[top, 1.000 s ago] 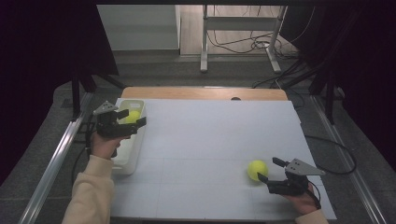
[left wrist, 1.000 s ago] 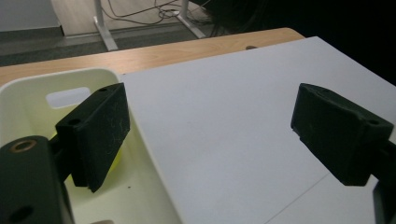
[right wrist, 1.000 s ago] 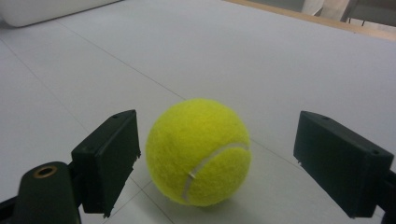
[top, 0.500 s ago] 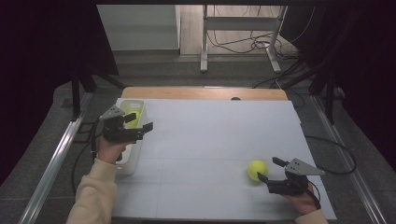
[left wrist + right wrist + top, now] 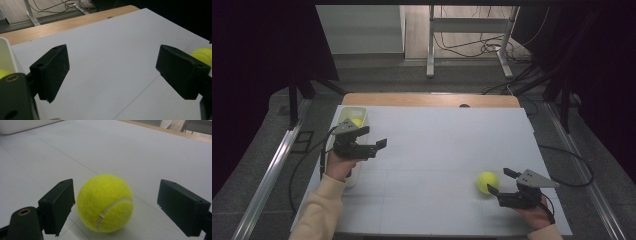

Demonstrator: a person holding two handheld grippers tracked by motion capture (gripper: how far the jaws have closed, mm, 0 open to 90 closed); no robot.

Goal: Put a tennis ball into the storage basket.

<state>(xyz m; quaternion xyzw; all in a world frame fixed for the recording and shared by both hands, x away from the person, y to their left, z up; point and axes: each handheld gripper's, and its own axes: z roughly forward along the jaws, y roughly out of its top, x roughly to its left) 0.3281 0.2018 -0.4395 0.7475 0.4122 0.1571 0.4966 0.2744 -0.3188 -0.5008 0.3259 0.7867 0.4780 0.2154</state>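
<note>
Black pads of the right tool stand wide on either side of a yellow ball, one to each flank, neither touching it in the right gripper view. The tool lies low at the near right of the bench, aimed leftward at the ball; judging by this, it is lined up so that a plain closing would take the ball across its middle. The ball rests on the white sheet, free of any grip.

The left tool is held above the near left of the bench, just beside a white bin at the left edge. Its jaws are wide apart with nothing between them, as the left gripper view shows, and they point rightward across the sheet toward the ball far off. A second yellow ball lies in the far end of the bin, which suggests the bin is where balls get collected, and the empty left tool is likely done there.
</note>
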